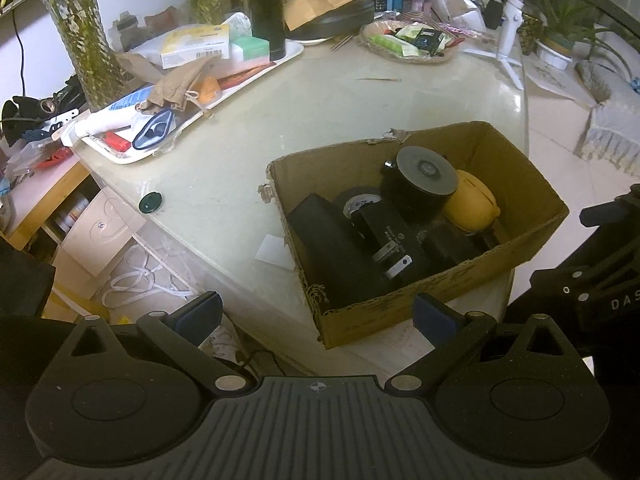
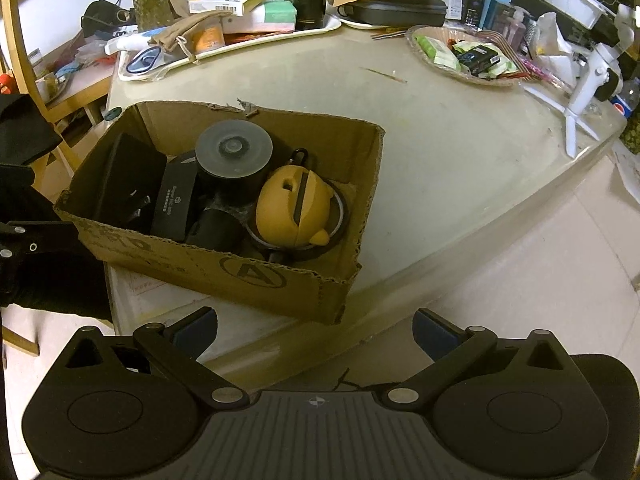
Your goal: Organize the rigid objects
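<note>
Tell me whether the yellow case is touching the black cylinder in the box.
Touching. In the left wrist view the yellow case presses against the black cylinder's side, no gap; the right wrist view agrees.

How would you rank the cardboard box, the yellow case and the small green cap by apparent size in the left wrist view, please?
1. cardboard box
2. yellow case
3. green cap

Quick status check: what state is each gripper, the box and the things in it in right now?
Left gripper: open, empty, hovering short of the box.
Right gripper: open, empty.
Brown cardboard box: flaps torn off, open-topped, on the table edge.
Yellow rounded case: in the box, lying tilted.
Black round disc container: upright in the box.
Black rectangular case: leaning against the box's wall.
</note>
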The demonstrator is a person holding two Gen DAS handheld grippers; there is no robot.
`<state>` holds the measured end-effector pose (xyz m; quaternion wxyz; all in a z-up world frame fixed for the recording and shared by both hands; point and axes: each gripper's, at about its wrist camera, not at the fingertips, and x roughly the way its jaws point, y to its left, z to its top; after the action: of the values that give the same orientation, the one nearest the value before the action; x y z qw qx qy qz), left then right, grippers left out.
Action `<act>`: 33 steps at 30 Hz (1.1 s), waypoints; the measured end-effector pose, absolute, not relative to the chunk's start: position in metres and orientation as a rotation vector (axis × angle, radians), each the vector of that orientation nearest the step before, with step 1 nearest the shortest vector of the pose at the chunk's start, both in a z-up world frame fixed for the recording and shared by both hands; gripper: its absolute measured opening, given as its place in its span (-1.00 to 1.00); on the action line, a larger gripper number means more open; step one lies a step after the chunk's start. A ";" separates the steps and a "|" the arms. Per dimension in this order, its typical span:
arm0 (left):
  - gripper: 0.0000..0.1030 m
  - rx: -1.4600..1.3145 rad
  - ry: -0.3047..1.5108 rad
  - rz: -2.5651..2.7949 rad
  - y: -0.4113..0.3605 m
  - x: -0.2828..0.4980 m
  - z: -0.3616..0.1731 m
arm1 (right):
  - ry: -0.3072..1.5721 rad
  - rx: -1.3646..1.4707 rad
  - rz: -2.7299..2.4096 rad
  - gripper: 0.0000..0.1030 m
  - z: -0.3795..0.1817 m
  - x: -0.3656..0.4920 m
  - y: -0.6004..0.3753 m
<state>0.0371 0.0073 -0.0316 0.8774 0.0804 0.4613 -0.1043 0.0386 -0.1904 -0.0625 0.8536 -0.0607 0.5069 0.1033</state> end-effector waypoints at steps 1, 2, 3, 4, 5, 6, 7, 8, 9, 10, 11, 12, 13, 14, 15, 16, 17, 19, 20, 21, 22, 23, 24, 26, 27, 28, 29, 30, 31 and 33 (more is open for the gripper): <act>1.00 0.168 0.962 -0.218 0.007 0.037 -0.032 | 1.066 -0.128 0.219 1.00 -0.063 0.038 -0.190; 1.00 0.169 0.961 -0.219 0.007 0.037 -0.032 | 1.065 -0.130 0.221 1.00 -0.063 0.038 -0.190; 1.00 0.170 0.961 -0.219 0.007 0.037 -0.032 | 1.063 -0.131 0.222 1.00 -0.063 0.038 -0.190; 1.00 0.171 0.961 -0.220 0.007 0.037 -0.032 | 1.062 -0.132 0.222 1.00 -0.063 0.038 -0.190; 1.00 0.171 0.961 -0.219 0.006 0.037 -0.032 | 1.062 -0.133 0.221 1.00 -0.063 0.038 -0.190; 1.00 0.172 0.961 -0.220 0.006 0.037 -0.032 | 1.063 -0.132 0.220 1.00 -0.063 0.038 -0.190; 1.00 0.173 0.960 -0.220 0.006 0.037 -0.032 | 1.064 -0.131 0.219 1.00 -0.063 0.038 -0.190; 1.00 0.175 0.960 -0.220 0.006 0.037 -0.032 | 1.064 -0.131 0.218 1.00 -0.063 0.038 -0.190; 1.00 0.177 0.960 -0.220 0.006 0.037 -0.032 | 1.064 -0.131 0.218 1.00 -0.063 0.038 -0.190; 1.00 0.178 0.961 -0.221 0.005 0.037 -0.032 | 1.064 -0.131 0.218 1.00 -0.063 0.038 -0.190; 1.00 0.178 0.961 -0.222 0.005 0.037 -0.032 | 1.064 -0.132 0.219 1.00 -0.063 0.038 -0.190; 1.00 0.180 0.962 -0.223 0.004 0.037 -0.032 | 1.065 -0.132 0.219 1.00 -0.063 0.038 -0.190; 1.00 0.182 0.963 -0.224 0.004 0.037 -0.032 | 1.065 -0.134 0.219 1.00 -0.063 0.039 -0.190; 1.00 0.186 0.964 -0.225 0.003 0.036 -0.032 | 1.065 -0.136 0.219 1.00 -0.063 0.039 -0.190; 1.00 0.191 0.965 -0.226 0.003 0.036 -0.032 | 1.065 -0.139 0.219 1.00 -0.063 0.039 -0.189; 1.00 0.196 0.966 -0.228 0.002 0.036 -0.033 | 1.065 -0.140 0.219 1.00 -0.063 0.039 -0.189; 1.00 0.200 0.967 -0.230 0.001 0.036 -0.033 | 1.065 -0.142 0.219 1.00 -0.063 0.039 -0.189; 1.00 0.207 0.969 -0.234 0.000 0.035 -0.034 | 1.066 -0.145 0.218 1.00 -0.064 0.038 -0.188; 1.00 0.211 0.970 -0.236 -0.001 0.035 -0.034 | 1.066 -0.147 0.218 1.00 -0.064 0.038 -0.188; 1.00 0.214 0.971 -0.238 -0.001 0.035 -0.035 | 1.067 -0.149 0.218 1.00 -0.064 0.038 -0.188; 1.00 0.217 0.972 -0.240 -0.001 0.035 -0.035 | 1.067 -0.151 0.219 1.00 -0.064 0.038 -0.187; 1.00 0.219 0.974 -0.243 -0.002 0.035 -0.035 | 1.067 -0.153 0.220 1.00 -0.064 0.038 -0.187; 1.00 0.220 0.975 -0.245 -0.002 0.034 -0.035 | 1.067 -0.156 0.220 1.00 -0.064 0.038 -0.186; 1.00 0.224 0.977 -0.250 -0.003 0.034 -0.036 | 1.067 -0.160 0.221 1.00 -0.065 0.038 -0.186; 1.00 0.227 0.978 -0.253 -0.004 0.034 -0.036 | 1.068 -0.162 0.222 1.00 -0.065 0.038 -0.185; 1.00 0.229 0.980 -0.254 -0.004 0.034 -0.036 | 1.067 -0.164 0.222 1.00 -0.065 0.037 -0.185; 1.00 0.233 0.981 -0.257 -0.005 0.034 -0.037 | 1.067 -0.166 0.223 1.00 -0.065 0.037 -0.185; 1.00 0.235 0.982 -0.260 -0.005 0.034 -0.037 | 1.067 -0.169 0.224 1.00 -0.065 0.037 -0.184; 1.00 0.238 0.983 -0.264 -0.006 0.034 -0.037 | 1.067 -0.172 0.227 1.00 -0.065 0.037 -0.184; 1.00 0.243 0.985 -0.270 -0.007 0.033 -0.038 | 1.067 -0.178 0.232 1.00 -0.065 0.036 -0.182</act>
<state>0.0329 -0.0073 -0.0378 0.8655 0.1158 0.4700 -0.1288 0.0362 -0.1823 -0.0654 0.8507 -0.0845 0.5069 0.1103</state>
